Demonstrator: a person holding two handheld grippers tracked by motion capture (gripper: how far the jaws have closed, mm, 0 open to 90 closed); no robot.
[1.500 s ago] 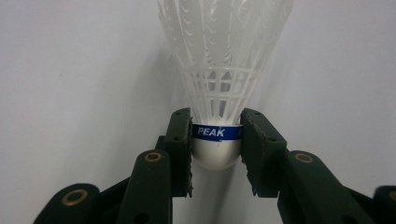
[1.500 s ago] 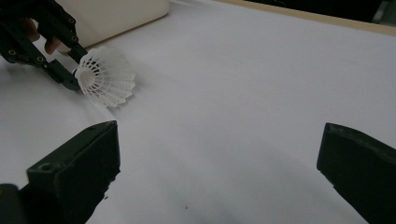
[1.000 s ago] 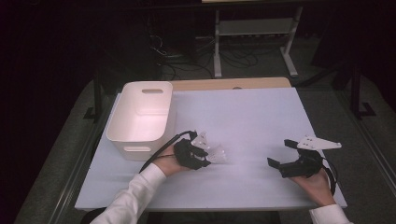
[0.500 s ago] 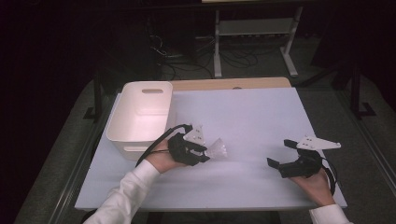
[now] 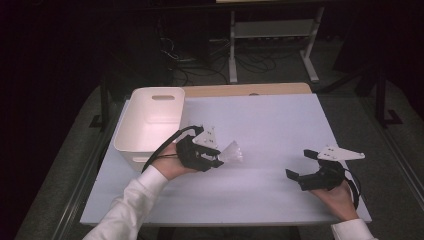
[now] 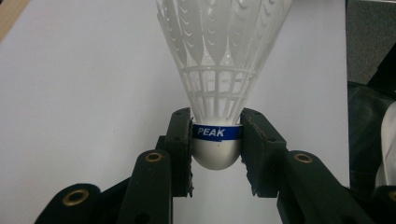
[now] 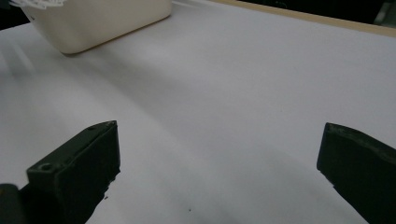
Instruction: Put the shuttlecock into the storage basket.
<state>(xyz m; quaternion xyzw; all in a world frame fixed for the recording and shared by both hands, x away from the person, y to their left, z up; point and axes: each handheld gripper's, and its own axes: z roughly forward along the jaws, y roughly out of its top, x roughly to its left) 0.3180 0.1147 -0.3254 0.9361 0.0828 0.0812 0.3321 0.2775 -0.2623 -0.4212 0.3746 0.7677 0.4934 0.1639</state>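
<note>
A white plastic shuttlecock with a blue "PEAK" band is clamped by its rounded cork base between the pads of my left gripper. In the high view that left gripper hovers above the table just right of the white bin, and the shuttlecock sticks out to the right. My right gripper rests low at the table's front right, open, with only bare table between its wide-set jaws. The right gripper points toward the bin.
The white table sheet spans the work area, a wooden strip showing along its far edge. Beyond it stand a metal rack and cables on a dark floor. The bin sits at the table's left side.
My left gripper has lifted off the table with the shuttlecock in its jaws and drawn slightly toward the bin. The right gripper has stayed where it was.
</note>
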